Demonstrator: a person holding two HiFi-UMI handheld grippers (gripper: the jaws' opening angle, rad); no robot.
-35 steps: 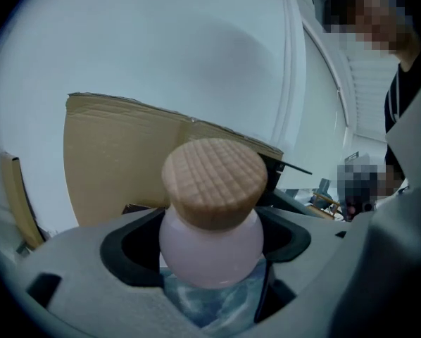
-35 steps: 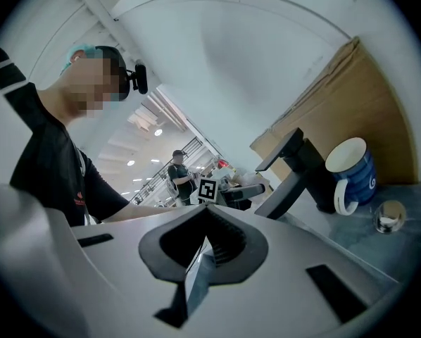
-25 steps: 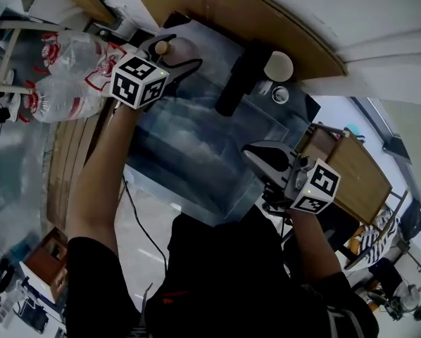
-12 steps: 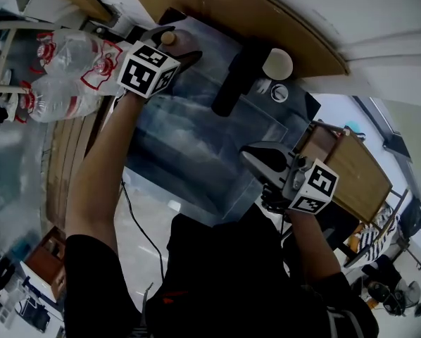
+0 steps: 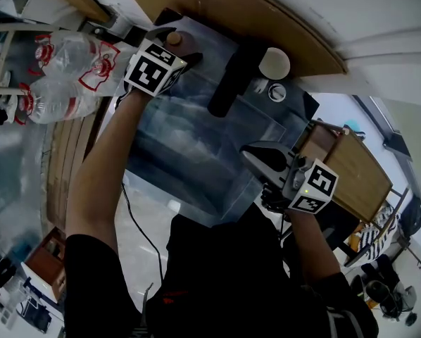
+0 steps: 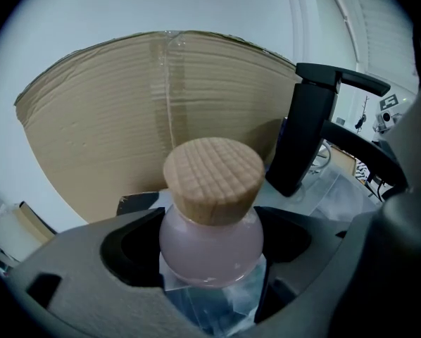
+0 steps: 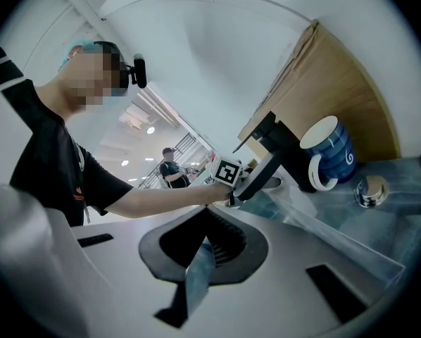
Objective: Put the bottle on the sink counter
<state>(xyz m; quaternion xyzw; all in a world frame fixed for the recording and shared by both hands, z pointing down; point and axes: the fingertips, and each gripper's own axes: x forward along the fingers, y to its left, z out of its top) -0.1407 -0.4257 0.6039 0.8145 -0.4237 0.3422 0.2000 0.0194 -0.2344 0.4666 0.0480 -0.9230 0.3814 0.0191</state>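
Your left gripper (image 6: pixel 210 259) is clamped on the bottle (image 6: pixel 212 182); head view shows only its cork. Right gripper (image 7: pixel 203 248) closed, empty. Cardboard (image 6: pixel 112 125) close behind, faucet (image 6: pixel 305 132) to the right.

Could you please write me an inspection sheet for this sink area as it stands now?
Surface: sink, nothing seen in the basin.
Job's things: bottle, corked, at the sink's back left corner.
Clutter: mug beside the faucet; water bottles off to the left.
Grippers: left gripper, jaws on the bottle; right gripper, jaws together, empty.
Cables: cable on the floor.
Surroundings: cardboard behind the sink.
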